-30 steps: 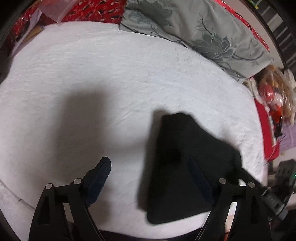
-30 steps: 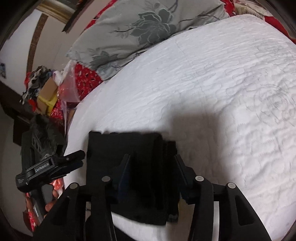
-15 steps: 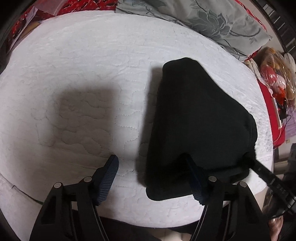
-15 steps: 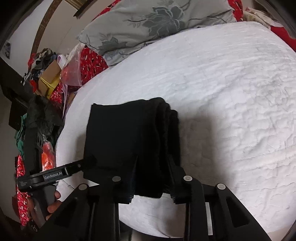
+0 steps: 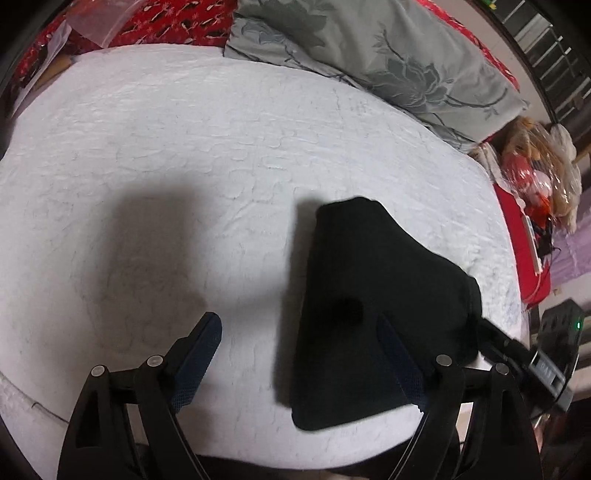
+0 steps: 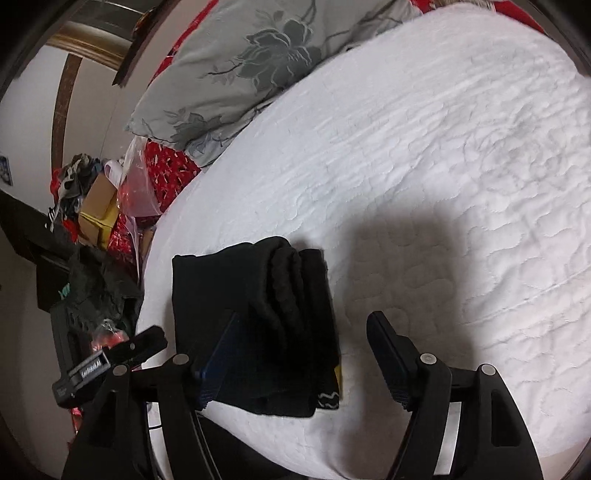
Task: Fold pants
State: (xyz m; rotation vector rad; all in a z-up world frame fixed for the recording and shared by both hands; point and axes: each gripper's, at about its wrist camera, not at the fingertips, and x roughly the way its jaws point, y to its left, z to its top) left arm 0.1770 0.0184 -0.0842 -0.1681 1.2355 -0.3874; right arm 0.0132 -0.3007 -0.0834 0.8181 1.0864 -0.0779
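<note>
The black pants [image 5: 373, 295] are lying folded in a compact stack near the front edge of the white mattress [image 5: 184, 155]. The left gripper [image 5: 299, 354] and right gripper [image 6: 299, 354] are both hanging over them with fingers spread apart, gripping nothing.

No text is legible; gripper [image 6: 92, 373] label is blurred.

White quilted bed cover [image 5: 184, 155] fills both views, lit from above, with hard shadows on it. Grey floral pillow [image 5: 388, 55] at 1 o'clock in the left view, over red patterned bedding [image 5: 155, 22]. Cardboard box [image 6: 99, 199] and clutter at 9 o'clock in the right view; pale wall [image 6: 29, 122] with brown trim.
</note>
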